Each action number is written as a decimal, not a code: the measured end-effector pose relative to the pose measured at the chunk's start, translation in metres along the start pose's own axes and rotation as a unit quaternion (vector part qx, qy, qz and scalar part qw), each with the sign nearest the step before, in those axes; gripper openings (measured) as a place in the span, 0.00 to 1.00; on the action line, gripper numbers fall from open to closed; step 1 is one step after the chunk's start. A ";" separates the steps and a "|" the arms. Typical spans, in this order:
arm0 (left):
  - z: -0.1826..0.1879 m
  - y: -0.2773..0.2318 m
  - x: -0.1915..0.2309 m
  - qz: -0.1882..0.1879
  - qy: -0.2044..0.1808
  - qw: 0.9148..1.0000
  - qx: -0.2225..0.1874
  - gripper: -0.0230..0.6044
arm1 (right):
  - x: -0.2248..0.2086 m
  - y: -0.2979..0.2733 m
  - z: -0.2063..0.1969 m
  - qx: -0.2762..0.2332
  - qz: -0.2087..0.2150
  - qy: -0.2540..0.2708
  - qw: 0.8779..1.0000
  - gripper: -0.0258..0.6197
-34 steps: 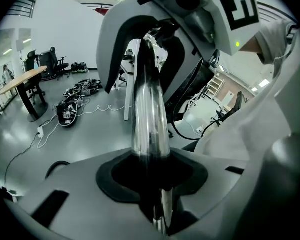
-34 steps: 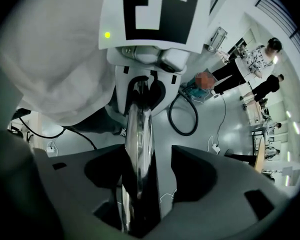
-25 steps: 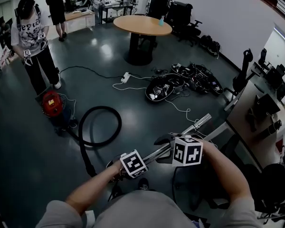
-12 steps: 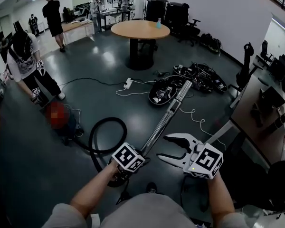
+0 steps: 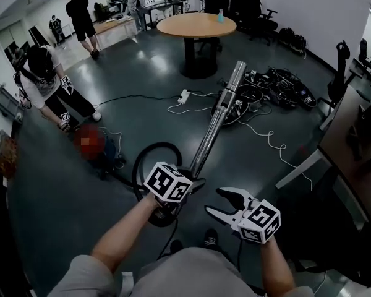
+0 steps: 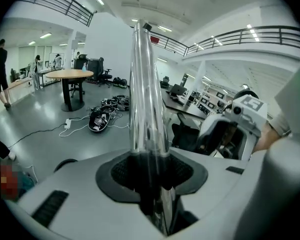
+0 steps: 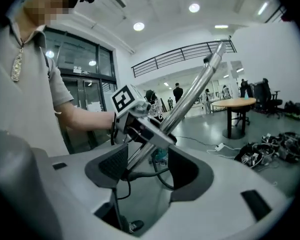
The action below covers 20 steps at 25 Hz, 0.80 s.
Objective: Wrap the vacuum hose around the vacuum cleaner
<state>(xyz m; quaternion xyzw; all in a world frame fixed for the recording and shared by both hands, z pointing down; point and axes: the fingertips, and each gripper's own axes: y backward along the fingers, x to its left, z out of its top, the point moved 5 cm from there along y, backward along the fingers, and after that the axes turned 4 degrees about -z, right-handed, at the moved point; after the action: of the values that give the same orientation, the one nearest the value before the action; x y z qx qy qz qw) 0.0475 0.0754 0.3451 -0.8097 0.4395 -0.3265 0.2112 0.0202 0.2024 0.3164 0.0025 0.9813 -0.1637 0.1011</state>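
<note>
My left tongs [image 6: 151, 179] are pinching the chrome wand [image 5: 216, 117] close to its lower end. My right tongs [image 5: 214, 202] hang spread and empty just to the right of it, touching nothing. The black hose [image 5: 157, 145] lies in a loop on the floor [image 5: 62, 215], running from under my left hand towards the vacuum cleaner [image 5: 105, 150]. The cleaner sits well apart at the far left, with another person [image 5: 46, 82] right beside it.

My worry is the wand, a smooth, round, polished tube with nothing on it to bite into. With only one pair of ribbed pads on it, I think it could twist or slide through them. It is long and tilts away from me, so a small turn of my wrist would swing the far tip wide. None of the hose is around the cleaner yet. The hose looks ribbed and springy, so I expect a coil to spring open again unless it is laid tight. Dragging it across the glossy dark floor could catch the power strip [image 5: 184, 96] and its white lead, or tug the cleaner towards the person next to it
</note>
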 end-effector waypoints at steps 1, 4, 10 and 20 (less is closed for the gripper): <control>0.006 0.000 0.001 0.002 0.005 1.000 -0.007 0.27 | -0.001 -0.007 -0.007 0.003 0.009 -0.016 1.000 0.43; 0.025 -0.004 0.006 0.008 0.016 1.000 -0.024 0.27 | -0.008 -0.031 -0.020 0.004 0.039 -0.061 0.997 0.43; 0.053 -0.019 0.004 0.017 0.035 0.998 -0.046 0.27 | -0.028 -0.062 -0.034 -0.001 0.108 -0.128 0.986 0.43; 0.090 -0.043 0.009 0.057 0.066 0.991 -0.103 0.27 | -0.058 -0.094 -0.041 0.011 0.147 -0.157 0.976 0.43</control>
<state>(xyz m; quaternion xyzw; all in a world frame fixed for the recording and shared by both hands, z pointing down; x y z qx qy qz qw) 0.1396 0.0955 0.3125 -0.7777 0.5290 -0.3194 0.1158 0.0653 0.1281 0.3966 0.1224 0.9401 -0.1566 0.2771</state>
